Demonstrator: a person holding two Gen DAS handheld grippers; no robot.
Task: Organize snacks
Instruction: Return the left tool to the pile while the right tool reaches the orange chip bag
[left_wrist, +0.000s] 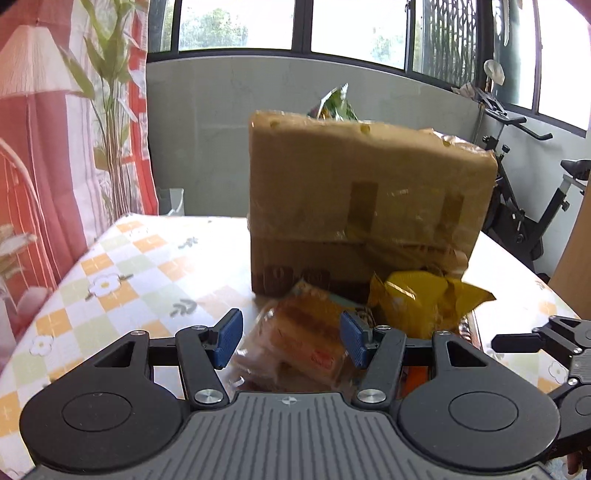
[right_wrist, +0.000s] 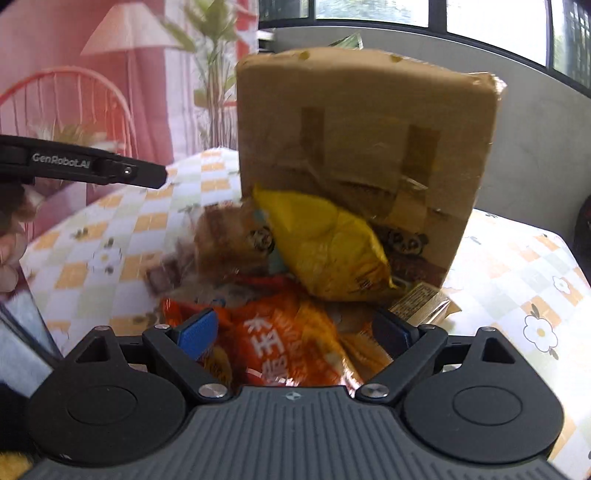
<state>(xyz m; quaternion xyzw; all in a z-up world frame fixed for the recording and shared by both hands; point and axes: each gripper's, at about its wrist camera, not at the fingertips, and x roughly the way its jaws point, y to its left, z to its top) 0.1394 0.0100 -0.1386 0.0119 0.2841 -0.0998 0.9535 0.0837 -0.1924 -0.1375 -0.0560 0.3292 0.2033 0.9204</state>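
Two grippers hang over a snack pile at the foot of a cardboard box (right_wrist: 364, 147) on a checked, flowered tablecloth (left_wrist: 122, 266). The left gripper (left_wrist: 290, 339) is spread wide, its blue pads (left_wrist: 229, 338) on either side of a clear-wrapped cake pack (left_wrist: 299, 343) without touching it; the red label on that pack is too blurred to read. The right gripper (right_wrist: 295, 332) is likewise released, above an orange bag (right_wrist: 280, 343) printed with white Chinese characters. A yellow bag (right_wrist: 325, 247) leans against the box, which carries panda-face prints near its base. A small tan packet (right_wrist: 421, 302) with fine print lies just right of the yellow bag. Green wrapper (left_wrist: 336, 105) pokes out above the box top. "GenRobot.AI" reads on the left gripper's arm in the right wrist view.
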